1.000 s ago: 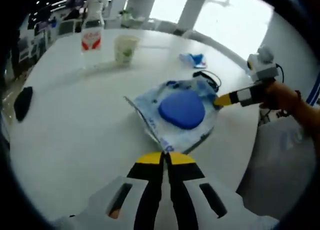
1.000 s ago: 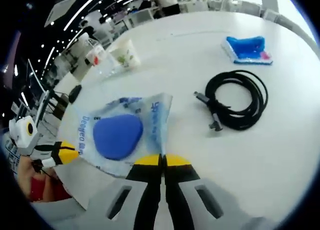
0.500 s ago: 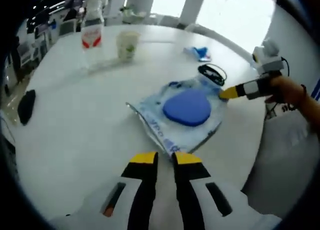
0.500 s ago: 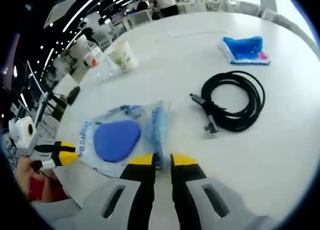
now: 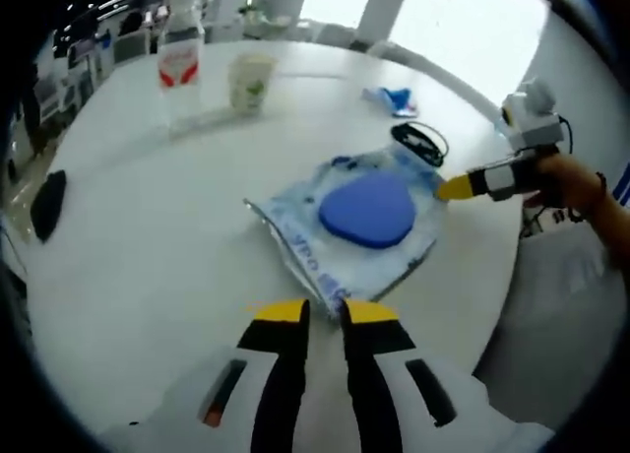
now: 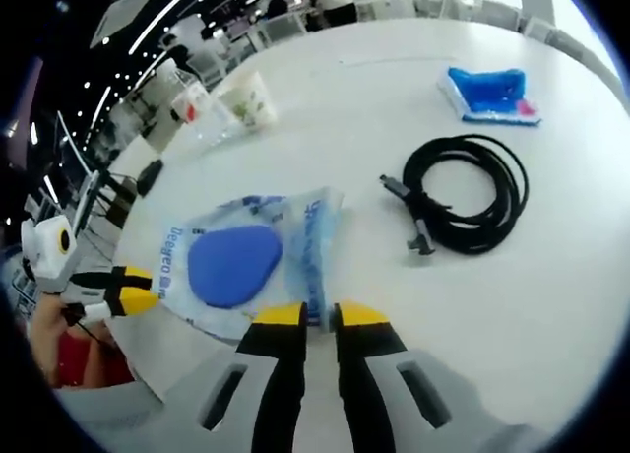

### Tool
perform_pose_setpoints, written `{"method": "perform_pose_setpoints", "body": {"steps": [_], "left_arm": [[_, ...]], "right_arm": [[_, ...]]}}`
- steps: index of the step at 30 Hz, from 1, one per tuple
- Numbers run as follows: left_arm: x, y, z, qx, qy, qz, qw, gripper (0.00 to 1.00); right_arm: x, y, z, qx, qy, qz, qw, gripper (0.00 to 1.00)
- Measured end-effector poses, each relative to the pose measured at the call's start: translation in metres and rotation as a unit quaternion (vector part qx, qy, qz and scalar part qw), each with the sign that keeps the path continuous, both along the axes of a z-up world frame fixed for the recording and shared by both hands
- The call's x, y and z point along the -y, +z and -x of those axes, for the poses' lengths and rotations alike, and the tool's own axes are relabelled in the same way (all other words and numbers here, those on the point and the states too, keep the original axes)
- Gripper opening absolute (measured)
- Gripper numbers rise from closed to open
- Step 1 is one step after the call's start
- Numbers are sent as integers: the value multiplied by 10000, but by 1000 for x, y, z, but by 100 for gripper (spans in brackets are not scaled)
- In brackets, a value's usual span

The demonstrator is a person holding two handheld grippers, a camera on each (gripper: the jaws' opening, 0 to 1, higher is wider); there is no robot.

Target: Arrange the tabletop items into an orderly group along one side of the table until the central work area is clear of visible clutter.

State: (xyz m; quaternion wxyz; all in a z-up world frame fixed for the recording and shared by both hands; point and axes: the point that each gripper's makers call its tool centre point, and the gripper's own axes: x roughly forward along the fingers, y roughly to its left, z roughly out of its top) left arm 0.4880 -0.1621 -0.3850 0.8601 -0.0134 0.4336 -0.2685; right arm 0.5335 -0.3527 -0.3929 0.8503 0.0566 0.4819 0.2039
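The white counter (image 6: 551, 286) has bare surface far of the clear plastic pouch (image 5: 349, 231), which lies flat at the near edge. Its long axis runs between your two tongs. Coiled black cable (image 6: 472, 199) rests right of it. Your left tongs (image 5: 320, 310) and right tongs (image 6: 309, 315) stand slightly parted at opposite pouch edges, gripping nothing.

Left claw (image 5: 323, 313): black jaws, yellow tips, pale grey body with dark slots. Right claw (image 6: 307, 317): same build, same colours. Person's hand (image 5: 563, 180): dark band at wrist. Red sleeve (image 6: 74, 366).
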Motion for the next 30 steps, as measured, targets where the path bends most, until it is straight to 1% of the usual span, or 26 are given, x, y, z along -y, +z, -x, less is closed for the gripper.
{"method": "perform_pose_setpoints", "body": {"steps": [2, 5, 7, 11, 17, 20, 22, 27, 30], "left_arm": [[2, -2, 0, -2, -60, -36, 10000, 4], [2, -5, 0, -44, -115, -145, 9998, 4], [1, -5, 0, -21, -197, -233, 9995, 3], [1, -6, 0, -36, -213, -291, 9993, 3], [2, -3, -1, -14, -248, -393, 9989, 1], [3, 1, -2, 34, -296, -440, 9986, 1], [3, 3, -3, 30, -271, -461, 9986, 0], [4, 6, -3, -1, -350, -571, 9978, 0], [5, 11, -4, 21, -362, -553, 9978, 0]], "right_arm": [[-1, 0, 1, -11, 27, -8, 10000, 9], [-2, -1, 2, -37, 53, -14, 10000, 7], [-2, -2, 3, -71, 50, -15, 10000, 6], [-2, -2, 4, -123, 55, -35, 9999, 5], [-2, 1, 5, -104, 102, -47, 9999, 3], [0, 5, 6, -148, -11, -114, 9998, 2], [0, 8, 6, -144, -30, -154, 9998, 2], [0, 19, 8, -115, -54, -236, 9996, 1], [2, 23, 7, -93, -79, -261, 9996, 1]]}}
